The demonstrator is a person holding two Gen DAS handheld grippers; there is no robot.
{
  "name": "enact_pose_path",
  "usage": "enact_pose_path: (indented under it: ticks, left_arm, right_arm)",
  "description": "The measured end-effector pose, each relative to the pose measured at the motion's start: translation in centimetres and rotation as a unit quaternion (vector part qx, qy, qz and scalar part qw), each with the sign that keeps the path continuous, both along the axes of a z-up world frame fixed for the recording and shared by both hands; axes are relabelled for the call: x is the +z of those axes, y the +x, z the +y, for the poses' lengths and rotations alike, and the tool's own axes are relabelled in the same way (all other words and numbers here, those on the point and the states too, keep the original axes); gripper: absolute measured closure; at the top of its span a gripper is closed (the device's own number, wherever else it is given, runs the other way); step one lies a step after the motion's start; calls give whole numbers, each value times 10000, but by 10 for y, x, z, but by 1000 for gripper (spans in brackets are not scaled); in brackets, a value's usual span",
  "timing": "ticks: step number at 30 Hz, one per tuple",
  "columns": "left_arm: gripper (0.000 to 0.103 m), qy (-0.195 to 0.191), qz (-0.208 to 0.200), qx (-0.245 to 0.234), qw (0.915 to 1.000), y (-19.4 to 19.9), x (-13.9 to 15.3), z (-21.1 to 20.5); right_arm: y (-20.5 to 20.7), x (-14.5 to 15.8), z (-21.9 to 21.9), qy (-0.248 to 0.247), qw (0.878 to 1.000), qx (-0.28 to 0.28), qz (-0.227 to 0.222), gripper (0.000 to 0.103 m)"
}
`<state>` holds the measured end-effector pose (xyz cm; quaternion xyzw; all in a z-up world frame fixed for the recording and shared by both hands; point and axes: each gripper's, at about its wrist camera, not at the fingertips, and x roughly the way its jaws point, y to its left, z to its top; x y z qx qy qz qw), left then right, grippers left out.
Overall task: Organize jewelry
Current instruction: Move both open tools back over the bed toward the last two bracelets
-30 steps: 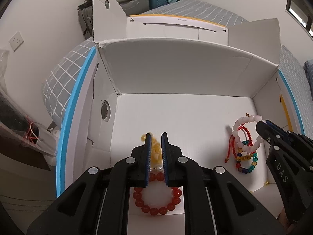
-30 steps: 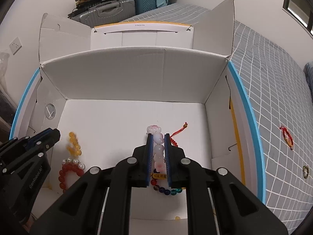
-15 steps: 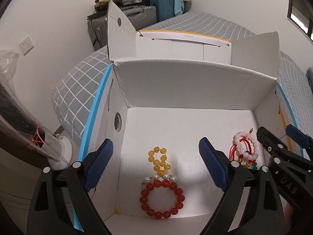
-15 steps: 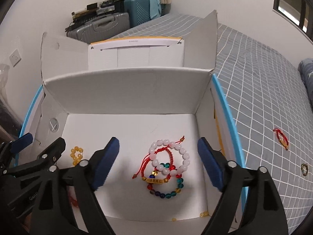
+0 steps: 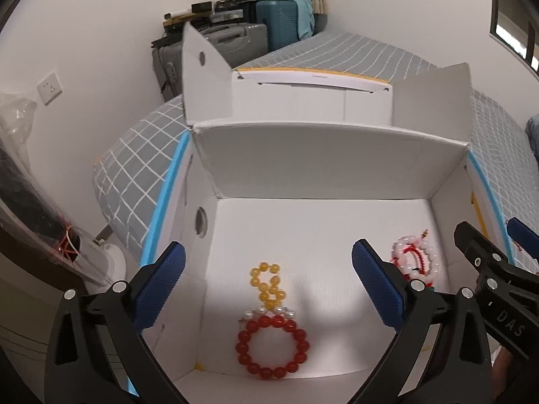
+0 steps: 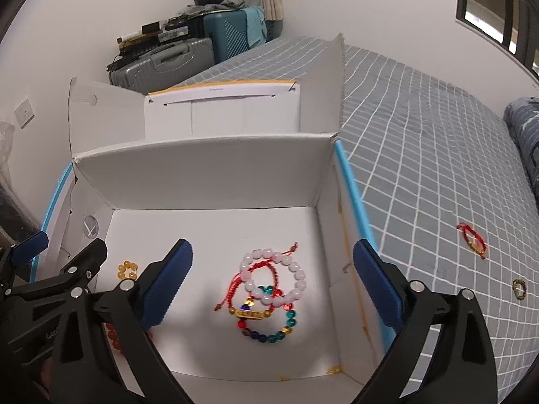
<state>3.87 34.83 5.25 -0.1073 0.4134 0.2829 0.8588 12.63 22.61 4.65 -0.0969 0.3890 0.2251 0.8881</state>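
An open white cardboard box (image 5: 323, 168) (image 6: 209, 161) sits on a grey checked bed. On its floor at the left lie a red bead bracelet (image 5: 273, 348), a short row of pearl beads and a yellow bead bracelet (image 5: 267, 284). At the right lie a pale pink bead bracelet (image 6: 274, 276), a red cord bracelet (image 6: 252, 277) and a multicoloured bead bracelet (image 6: 266, 323), overlapping. My left gripper (image 5: 267, 286) is open and empty above the left pile. My right gripper (image 6: 273, 286) is open and empty above the right pile.
On the bedspread right of the box lie a red cord bracelet (image 6: 473, 240) and a small dark ring-like piece (image 6: 518, 289). Suitcases (image 6: 188, 54) stand by the far wall. The box flaps stand upright around the opening.
Both grippers opened, letting go of the bracelets they held inside the box, and have drawn back and up out of the box. The bracelets now lie on the box floor.
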Motion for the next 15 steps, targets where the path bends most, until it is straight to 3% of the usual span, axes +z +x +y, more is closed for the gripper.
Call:
enact_pose_path:
  ticks: [15]
  left_arm:
    - [6, 92, -428, -731, 9964, 24, 32, -85]
  right_arm:
    - [5, 30, -103, 56, 9971, -701, -279, 8]
